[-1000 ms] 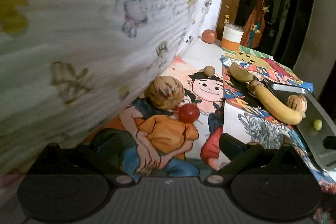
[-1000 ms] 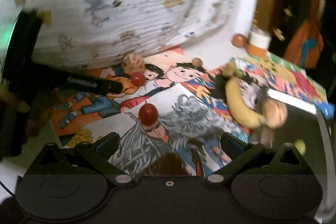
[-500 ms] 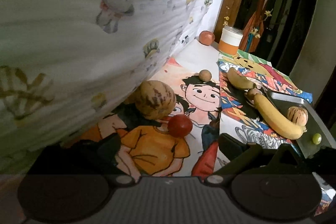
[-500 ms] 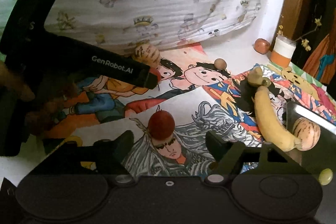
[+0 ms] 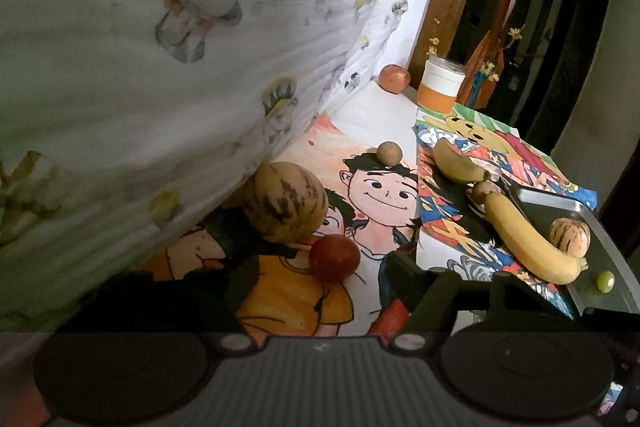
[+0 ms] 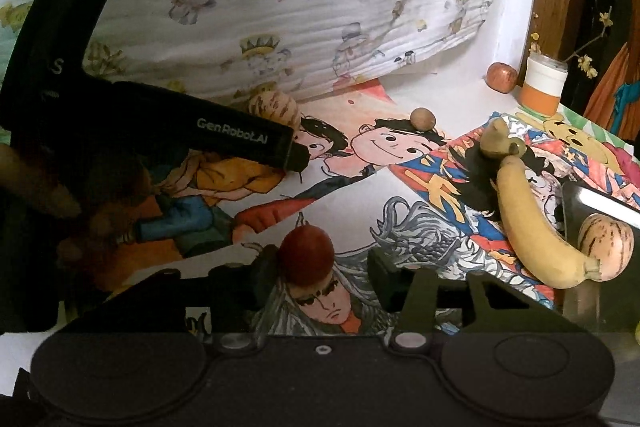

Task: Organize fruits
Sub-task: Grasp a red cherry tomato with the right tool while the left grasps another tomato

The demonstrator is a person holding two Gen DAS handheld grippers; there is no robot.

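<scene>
Your right claw (image 6: 322,277) is spread wide, with a dark red fruit (image 6: 306,255) sitting between its fingers on the drawing-covered counter (image 6: 352,195); the fruit looks close against the left finger, though you cannot tell if it touches. Your left claw (image 5: 316,279) is also released, its fingers apart, and a red round fruit (image 5: 334,257) lies just ahead of them. Touching that fruit from behind is a large striped melon (image 5: 284,202), tucked against the hanging patterned cloth (image 5: 160,47). To your right, a yellow banana (image 5: 528,241) lies over the edge of a dark tray (image 5: 600,227), which holds a small striped melon (image 5: 569,235) against the banana and a green grape (image 5: 605,281) apart from both. Farther back sit a greenish banana (image 5: 454,163) and a small brown fruit (image 5: 389,153). At the far wall, a reddish apple (image 5: 394,78) stands just beside an orange-and-white cup (image 5: 440,85).
</scene>
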